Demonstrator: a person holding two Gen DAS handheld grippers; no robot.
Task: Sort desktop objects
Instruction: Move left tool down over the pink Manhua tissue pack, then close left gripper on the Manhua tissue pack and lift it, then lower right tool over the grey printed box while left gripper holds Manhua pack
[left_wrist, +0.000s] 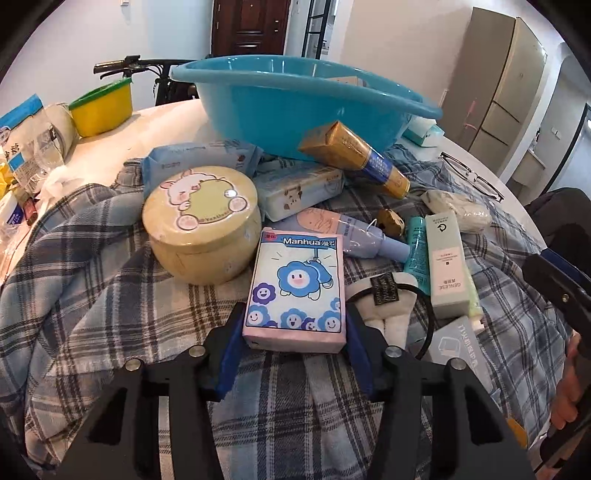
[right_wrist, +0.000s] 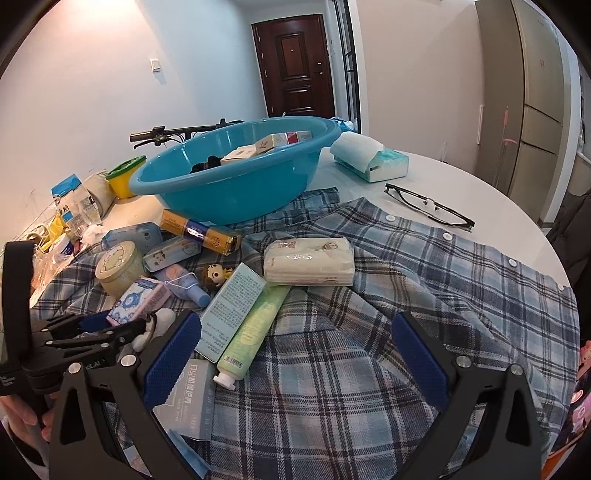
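Note:
A pink and blue "Manhua" tissue pack (left_wrist: 295, 284) lies on the plaid shirt (left_wrist: 92, 288), and my left gripper (left_wrist: 295, 314) is shut on its near end, one blue pad against each side. The right wrist view shows the same pack (right_wrist: 138, 297) between the left gripper's fingers (right_wrist: 110, 325). My right gripper (right_wrist: 297, 325) stands wide open over bare shirt (right_wrist: 406, 266), with nothing between its pads. The blue basin (left_wrist: 295, 107) stands behind the clutter and holds small boxes (right_wrist: 273, 142).
Around the pack lie a round yellow tin (left_wrist: 201, 221), a gold box (left_wrist: 354, 158), a pale green carton (left_wrist: 445, 266) and a hair tie (left_wrist: 384, 291). Glasses (right_wrist: 428, 206), a tissue box (right_wrist: 369, 157) and a white packet (right_wrist: 310, 260) lie further right. A yellow tub (left_wrist: 103, 107) stands at the left.

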